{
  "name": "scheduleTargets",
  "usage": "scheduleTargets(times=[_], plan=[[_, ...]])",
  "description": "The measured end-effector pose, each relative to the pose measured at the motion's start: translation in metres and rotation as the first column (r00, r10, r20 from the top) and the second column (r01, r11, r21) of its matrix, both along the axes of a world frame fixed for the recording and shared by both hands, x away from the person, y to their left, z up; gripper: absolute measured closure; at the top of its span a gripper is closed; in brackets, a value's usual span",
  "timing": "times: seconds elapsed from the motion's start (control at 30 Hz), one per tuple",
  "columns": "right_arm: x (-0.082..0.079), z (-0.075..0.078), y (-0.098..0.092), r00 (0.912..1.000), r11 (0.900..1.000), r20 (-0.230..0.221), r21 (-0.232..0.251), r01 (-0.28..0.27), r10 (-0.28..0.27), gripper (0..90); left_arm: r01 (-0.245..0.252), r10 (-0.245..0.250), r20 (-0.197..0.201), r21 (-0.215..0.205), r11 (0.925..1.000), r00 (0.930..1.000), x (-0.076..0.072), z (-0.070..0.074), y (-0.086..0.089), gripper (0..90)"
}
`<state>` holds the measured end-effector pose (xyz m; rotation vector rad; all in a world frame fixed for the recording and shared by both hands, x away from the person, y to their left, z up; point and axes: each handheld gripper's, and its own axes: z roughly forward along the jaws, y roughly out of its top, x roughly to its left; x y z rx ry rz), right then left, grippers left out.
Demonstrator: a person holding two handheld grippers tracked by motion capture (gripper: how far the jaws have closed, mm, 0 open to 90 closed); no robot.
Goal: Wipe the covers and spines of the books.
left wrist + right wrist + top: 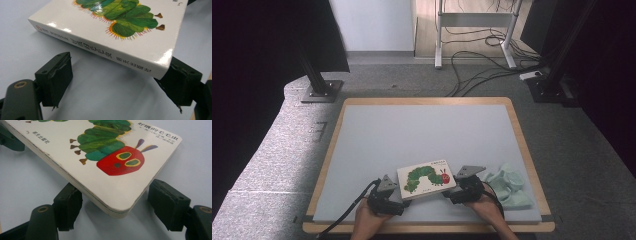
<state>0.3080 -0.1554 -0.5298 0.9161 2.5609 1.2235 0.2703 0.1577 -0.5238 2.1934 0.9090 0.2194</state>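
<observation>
1. A pale grey tabletop with a light wooden rim (335,145) stands on grey carpet; black stands, a white desk frame and loose cables (472,65) lie on the floor beyond its far edge.
2. A thick white board book with a green caterpillar and red head on its cover (426,179) lies near the table's front edge, between the two grippers.
3. In the left gripper view the left gripper (117,82) has its jaws standing apart: the book's spine corner rests over the one jaw at the right of that view, while the other jaw stands clear of the spine with bare table between.
4. In the right gripper view the right gripper (115,208) has its jaws spread wide, and the book's rounded corner juts over the gap between them; whether the pads touch the book cannot be told.
5. A crumpled pale green cloth (508,187) lies just to the right of the right gripper.
6. Both hands come in from the bottom of the high view, the left hand (368,216) and right hand (484,210) each holding its gripper low, angled inward toward the book's near corners.
</observation>
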Motion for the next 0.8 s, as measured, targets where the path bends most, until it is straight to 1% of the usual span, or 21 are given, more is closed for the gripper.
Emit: scheduleTargets(times=[0.17, 0.3, 0.33, 0.4, 0.43, 0.47, 0.5, 0.6, 0.73, 0.8], plan=[[-0.002, -0.001, -0.002, 0.9999, 1.0, 0.0, 0.008, -0.015, 0.015, 24.2, 0.008, -0.008, 0.01, 0.016, 0.9998, 0.9999, -0.002, 0.0, -0.001, 16.1], [-0.004, -0.002, -0.002, 0.9996, 1.0, 0.016, -0.002, -0.024, 0.024, 23.0, 0.022, -0.022, 0.01, 0.024, 0.9995, 0.9997, -0.005, 0.0, -0.001, 15.7], [-0.005, -0.002, -0.002, 0.9993, 0.999, 0.021, -0.011, -0.031, 0.031, 22.8, 0.026, -0.026, 0.013, 0.029, 0.9993, 0.9996, -0.006, 0.0, -0.001, 15.4], [-0.006, -0.001, -0.002, 0.9987, 0.999, 0.026, -0.028, -0.043, 0.044, 22.2, 0.035, -0.035, 0.008, 0.022, 0.9992, 0.9994, -0.007, 0.0, -0.001, 15.1], [-0.008, -0.001, -0.001, 0.9979, 0.998, 0.04, -0.051, -0.048, 0.05, 21.7, 0.038, -0.038, 0.008, 0.023, 0.999, 0.9992, -0.007, 0.0, -0.001, 15.1], [-0.01, -0.001, 0.0, 0.9974, 0.997, 0.047, -0.063, -0.052, 0.055, 20.5, 0.04, -0.04, 0.01, 0.026, 0.9989, 0.9991, -0.008, 0.0, -0.001, 15.1], [-0.01, -0.001, 0.0, 0.9979, 0.997, 0.04, -0.055, -0.048, 0.051, 19.9, 0.039, -0.04, 0.014, 0.03, 0.9988, 0.9991, -0.008, 0.0, -0.001, 15.4], [-0.01, 0.0, -0.003, 0.9984, 0.998, 0.019, -0.033, -0.052, 0.053, 22.6, 0.038, -0.039, 0.032, 0.048, 0.9981, 0.9987, -0.009, 0.0, -0.001, 19.0], [-0.011, 0.0, -0.01, 0.9994, 0.999, 0.019, -0.025, -0.03, 0.03, 24.6, 0.045, -0.047, 0.036, 0.057, 0.9974, 0.9982, -0.009, 0.0, -0.001, 20.0], [-0.012, -0.001, -0.011, 0.9993, 1.0, 0.032, -0.021, -0.019, 0.02, 27.4, 0.049, -0.051, 0.041, 0.059, 0.9971, 0.9979, -0.009, 0.0, -0.001, 21.3]])
